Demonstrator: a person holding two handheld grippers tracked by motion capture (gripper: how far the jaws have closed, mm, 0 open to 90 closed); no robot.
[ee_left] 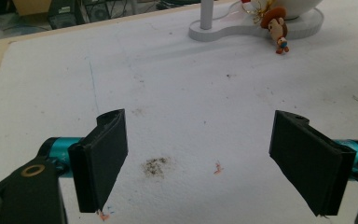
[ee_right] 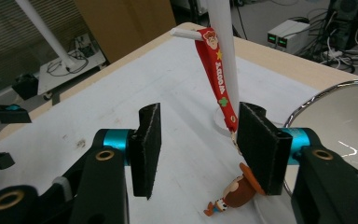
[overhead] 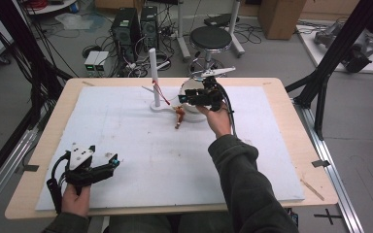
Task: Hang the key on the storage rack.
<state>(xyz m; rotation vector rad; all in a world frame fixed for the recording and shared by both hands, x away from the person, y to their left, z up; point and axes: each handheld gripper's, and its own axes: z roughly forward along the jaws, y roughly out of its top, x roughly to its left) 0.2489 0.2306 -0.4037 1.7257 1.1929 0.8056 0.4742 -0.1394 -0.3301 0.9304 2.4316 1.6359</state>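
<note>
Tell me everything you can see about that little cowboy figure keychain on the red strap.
The keychain is a small cartoon cowboy figure with a brown hat, looking like rubber or plastic, on a red printed strap. The strap's top loop hangs on a short white peg jutting from the upright white post; the figure lies tilted at the stand's base beside a mirror. The right claw stands open above it, not touching.

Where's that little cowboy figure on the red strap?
The cowboy figure dangles from the red strap on the white stand's peg, low beside the round mirror, under the right gripper.
</note>
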